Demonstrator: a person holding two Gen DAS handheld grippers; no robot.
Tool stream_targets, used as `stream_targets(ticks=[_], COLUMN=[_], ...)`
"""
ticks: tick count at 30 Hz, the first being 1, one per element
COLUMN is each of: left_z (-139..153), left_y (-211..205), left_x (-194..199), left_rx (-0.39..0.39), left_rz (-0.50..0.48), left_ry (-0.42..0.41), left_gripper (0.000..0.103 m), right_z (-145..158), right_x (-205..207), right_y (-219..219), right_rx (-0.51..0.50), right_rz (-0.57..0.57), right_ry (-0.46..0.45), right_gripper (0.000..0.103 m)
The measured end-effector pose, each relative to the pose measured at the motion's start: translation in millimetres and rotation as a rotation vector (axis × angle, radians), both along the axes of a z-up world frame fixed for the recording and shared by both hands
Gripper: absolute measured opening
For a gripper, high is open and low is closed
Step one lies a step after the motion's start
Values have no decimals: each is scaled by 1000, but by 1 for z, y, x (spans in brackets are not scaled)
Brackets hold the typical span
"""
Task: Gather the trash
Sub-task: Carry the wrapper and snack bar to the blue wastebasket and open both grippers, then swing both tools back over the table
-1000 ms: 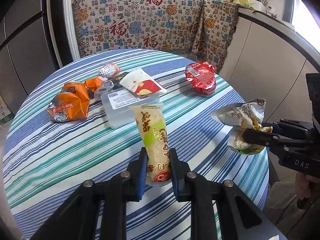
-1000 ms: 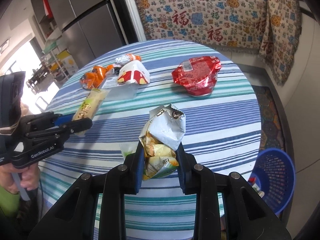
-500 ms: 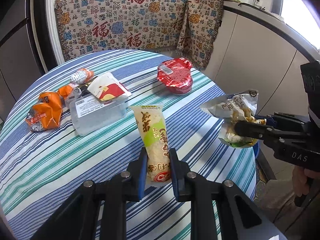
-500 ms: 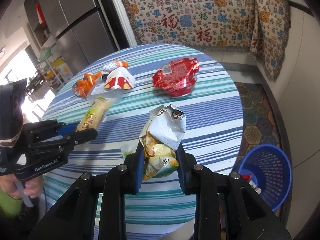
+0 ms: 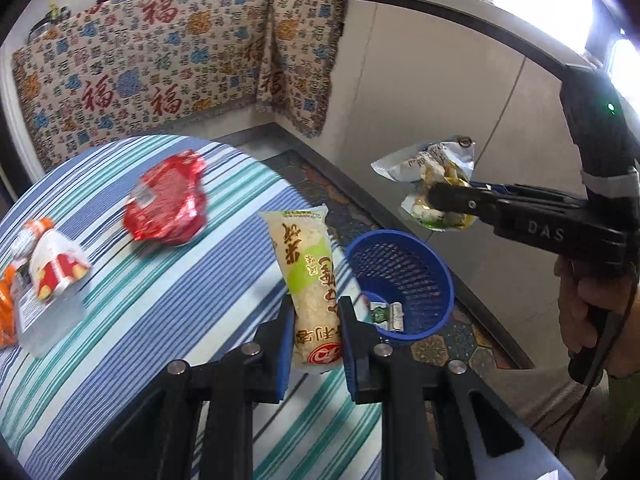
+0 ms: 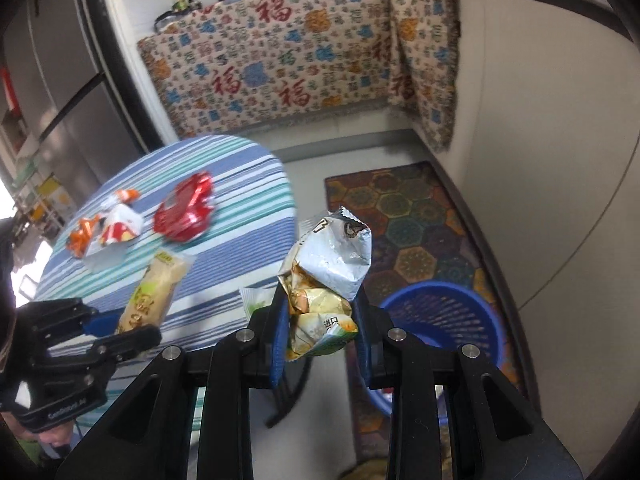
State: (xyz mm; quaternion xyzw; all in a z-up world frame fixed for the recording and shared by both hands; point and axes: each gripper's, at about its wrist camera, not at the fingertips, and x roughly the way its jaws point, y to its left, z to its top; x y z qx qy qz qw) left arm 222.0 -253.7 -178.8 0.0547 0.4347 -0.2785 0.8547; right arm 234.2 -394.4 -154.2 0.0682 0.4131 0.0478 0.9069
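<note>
Left wrist view: left hand-held gripper (image 5: 316, 336) squeezes a yellow snack packet (image 5: 310, 288); right hand-held gripper (image 5: 434, 202) squeezes a crumpled chip bag (image 5: 430, 164) above the blue basket (image 5: 404, 276).

Blue basket (image 5: 400, 280) is sitting on the floor just beside the table edge (image 5: 320, 216), mouth open upward w/ nothing covering it; a little trash is lying at its bottom. Left gripper (image 5: 316, 332), clamping a pale wrapper (image 5: 308, 276), is hanging over the table edge, basket just to its right. Right gripper (image 6: 320, 320), w/ a crumpled foil bag (image 6: 328, 276), is hovering off the table above open floor near the basket rim (image 6: 420, 292). Counter wall (image 5: 440, 100) is closing off the far side. Red pack (image 5: 166, 200) & other wrappers are lying well apart on the tabletop.
</note>
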Motion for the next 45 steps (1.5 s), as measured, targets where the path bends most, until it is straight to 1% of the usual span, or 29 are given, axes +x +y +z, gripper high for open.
stream_targets(ticks=[4,8,11,17,25,26,27,28,29,30,31,32,34,36,38,41,45], left_z=[-3,-14,-33,-77,-112,-116,-121,-127,-134,-142,-148,-154,-159,-157,-146,-123,-80], left_y=[-55,-98,-124,-170,-207,-210,-212,-216,-220,-224,-226,-227,-226,-222,-213,-199,-169], left_x=[12,28,41,63,73,74,76,77,78,81,84,87,90,91,90,81,56], left_rx=[-36,-81,-85,-77,-10,-3,6,26,45,72,86,87,79,67,33,1,-42], left_rz=[-81,-118,-125,-153,-177,-181,-188,-198,-205,-205,-199,-187,-167,-148,-132,-120,-114], left_ry=[13,45,78,165,181,182,185,192,202,216,226,228,230,236,226,195,134], left_gripper=[21,21,21,21,21,21,22,23,27,44,56,63,63,63,63,63,63], right_z=[-13,-37,-52,-77,-101,-102,-104,-106,-107,-107,-107,-105,-100,-94,-86,-72,-51], right_x=[11,16,17,24,28,29,31,32,31,31,31,31,29,25,23,19,14], right_y=[-52,-102,-129,-158,-178,-180,-182,-184,-186,-188,-188,-188,-189,-189,-186,-180,-164], right_rx=[-51,-23,-5,21,61,69,80,88,95,103,109,111,113,107,80,43,0], right_rz=[-83,-173,-208,-229,-252,-255,-257,-267,-277,-284,-290,-293,-300,-310,-317,-325,-326], right_ry=[42,78,112,161,211,209,208,205,202,202,199,194,176,153,128,84,20], right_gripper=[28,28,28,28,29,31,36,40,48,51,51,51,51,54,56,64,73])
